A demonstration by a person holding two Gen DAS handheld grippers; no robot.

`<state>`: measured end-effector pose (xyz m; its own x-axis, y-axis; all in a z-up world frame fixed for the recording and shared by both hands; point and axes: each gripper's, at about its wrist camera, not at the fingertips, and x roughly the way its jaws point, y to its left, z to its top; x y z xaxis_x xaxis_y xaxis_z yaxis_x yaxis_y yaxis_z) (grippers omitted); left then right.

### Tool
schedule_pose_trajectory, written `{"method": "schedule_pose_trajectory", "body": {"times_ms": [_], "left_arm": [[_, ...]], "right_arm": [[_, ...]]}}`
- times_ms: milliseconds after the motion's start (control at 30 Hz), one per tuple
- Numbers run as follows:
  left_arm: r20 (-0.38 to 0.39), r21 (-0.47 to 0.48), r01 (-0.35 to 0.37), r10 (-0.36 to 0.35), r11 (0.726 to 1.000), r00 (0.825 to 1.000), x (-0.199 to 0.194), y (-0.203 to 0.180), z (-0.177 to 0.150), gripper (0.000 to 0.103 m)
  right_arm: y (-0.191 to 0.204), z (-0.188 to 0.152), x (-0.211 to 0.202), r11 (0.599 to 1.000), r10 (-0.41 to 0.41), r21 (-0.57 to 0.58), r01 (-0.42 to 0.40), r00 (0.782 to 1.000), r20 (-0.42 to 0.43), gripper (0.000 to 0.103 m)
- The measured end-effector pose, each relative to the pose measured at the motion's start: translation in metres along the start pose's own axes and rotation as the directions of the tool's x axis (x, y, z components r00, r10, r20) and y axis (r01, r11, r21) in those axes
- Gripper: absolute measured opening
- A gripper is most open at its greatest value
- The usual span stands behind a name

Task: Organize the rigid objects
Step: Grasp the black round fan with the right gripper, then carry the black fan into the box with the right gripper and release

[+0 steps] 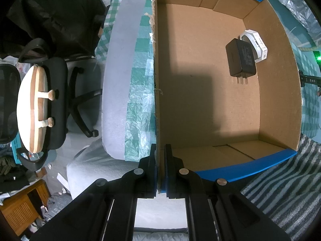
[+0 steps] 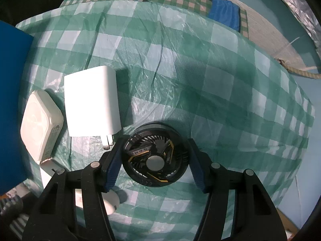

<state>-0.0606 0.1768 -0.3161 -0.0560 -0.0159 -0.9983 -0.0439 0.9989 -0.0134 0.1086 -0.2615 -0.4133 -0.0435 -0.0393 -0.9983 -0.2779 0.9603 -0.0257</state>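
In the left wrist view, my left gripper (image 1: pixel 160 146) is shut on the left wall of an open cardboard box (image 1: pixel 200 104) with a blue outside. A black plug charger (image 1: pixel 240 58) and a white adapter (image 1: pixel 255 44) lie together by the box's right wall. In the right wrist view, my right gripper (image 2: pixel 155 143) points down over a round black fan (image 2: pixel 155 156) with yellow trim on the checked cloth. Its blue pads sit against the fan's left and right rim. A white plug charger (image 2: pixel 92 100) and a white square adapter (image 2: pixel 41 120) lie just to the fan's left.
A green checked plastic cloth (image 2: pixel 220 80) covers the table. The box's blue wall (image 2: pixel 12 100) stands at the left edge of the right wrist view. A small white oval piece (image 2: pixel 111 202) lies under my left finger. A blue pouch (image 2: pixel 224 14) lies far back. An office chair (image 1: pixel 56 104) stands beside the table.
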Motion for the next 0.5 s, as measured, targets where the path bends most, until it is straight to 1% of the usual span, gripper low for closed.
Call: {"method": "schedule_pose_trajectory", "body": {"times_ms": [167, 333, 500], "left_arm": [[0.001, 0.006, -0.003, 0.003, 1.0, 1.0, 0.001, -0.001, -0.001, 0.005], [-0.004, 0.006, -0.005, 0.005, 1.0, 1.0, 0.002, -0.002, -0.002, 0.005], [-0.005, 0.005, -0.004, 0.004, 1.0, 1.0, 0.002, -0.001, 0.0, 0.005]], "right_arm": [[0.008, -0.008, -0.012, 1.0, 0.009, 0.003, -0.009, 1.0, -0.005, 0.061], [0.012, -0.008, -0.024, 1.0, 0.028, 0.001, -0.028, 1.0, 0.003, 0.061], [0.025, -0.01, -0.041, 0.999, 0.042, -0.026, -0.042, 0.999, 0.011, 0.061]]}}
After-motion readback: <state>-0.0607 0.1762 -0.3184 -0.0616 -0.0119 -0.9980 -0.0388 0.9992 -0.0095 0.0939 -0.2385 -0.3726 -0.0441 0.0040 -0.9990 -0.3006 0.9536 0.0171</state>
